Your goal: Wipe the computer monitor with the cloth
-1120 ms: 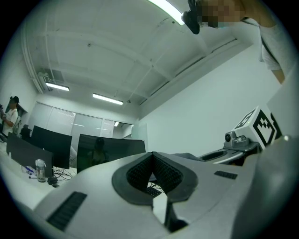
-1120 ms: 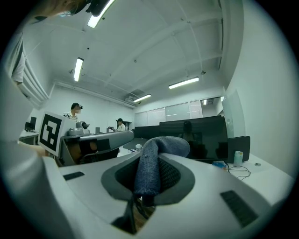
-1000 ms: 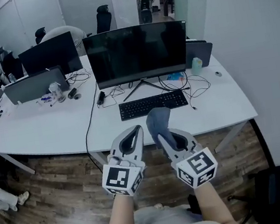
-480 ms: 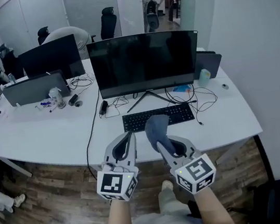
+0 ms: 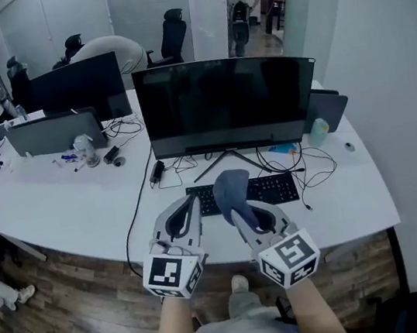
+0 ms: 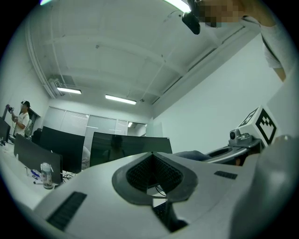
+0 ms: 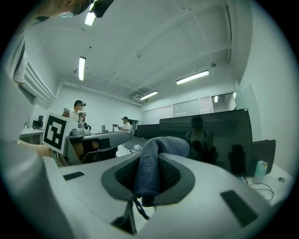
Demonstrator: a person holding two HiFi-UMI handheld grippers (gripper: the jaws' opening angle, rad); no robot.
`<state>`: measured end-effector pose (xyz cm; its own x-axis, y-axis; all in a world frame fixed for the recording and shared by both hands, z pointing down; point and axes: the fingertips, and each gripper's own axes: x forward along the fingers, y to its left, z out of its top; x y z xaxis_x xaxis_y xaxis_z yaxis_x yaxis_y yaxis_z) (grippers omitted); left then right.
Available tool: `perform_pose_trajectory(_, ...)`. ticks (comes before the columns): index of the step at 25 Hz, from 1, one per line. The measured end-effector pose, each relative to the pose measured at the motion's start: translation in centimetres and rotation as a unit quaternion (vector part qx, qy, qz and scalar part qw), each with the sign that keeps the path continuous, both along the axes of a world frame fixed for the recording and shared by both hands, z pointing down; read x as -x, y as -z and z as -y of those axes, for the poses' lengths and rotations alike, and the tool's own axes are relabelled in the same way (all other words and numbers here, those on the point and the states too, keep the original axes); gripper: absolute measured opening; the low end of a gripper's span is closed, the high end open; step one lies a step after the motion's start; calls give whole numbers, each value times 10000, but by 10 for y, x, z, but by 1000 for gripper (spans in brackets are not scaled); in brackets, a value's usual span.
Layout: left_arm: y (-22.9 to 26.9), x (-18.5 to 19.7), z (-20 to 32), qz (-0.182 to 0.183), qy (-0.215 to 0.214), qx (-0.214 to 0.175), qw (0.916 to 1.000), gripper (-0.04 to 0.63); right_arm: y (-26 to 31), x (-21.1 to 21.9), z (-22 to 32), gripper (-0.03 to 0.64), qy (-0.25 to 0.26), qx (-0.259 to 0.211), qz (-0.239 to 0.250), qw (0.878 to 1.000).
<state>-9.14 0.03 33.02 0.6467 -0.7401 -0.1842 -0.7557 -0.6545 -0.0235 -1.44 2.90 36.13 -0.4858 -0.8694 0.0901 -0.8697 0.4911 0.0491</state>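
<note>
Since 1 second earlier, the left gripper [image 5: 189, 202] and right gripper [image 5: 241, 213] had come forward over the tabletop's [image 5: 74, 206] near edge, nearer the monitor [image 5: 226, 102] by its far edge. Left jaws were closed on nothing; right jaws pinched the blue cloth [image 5: 229, 185] above the keyboard [image 5: 276, 188]

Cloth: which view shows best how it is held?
The right gripper view: the cloth sits pinched between the jaws, close up. The head view shows it smaller, from above; the left gripper view only an edge.
</note>
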Motion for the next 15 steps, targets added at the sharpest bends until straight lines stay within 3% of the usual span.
perform_pose_trajectory(15,15,-10,114,18,741,-179,9971,6,37,-15,122,64,726,-487,10,9962)
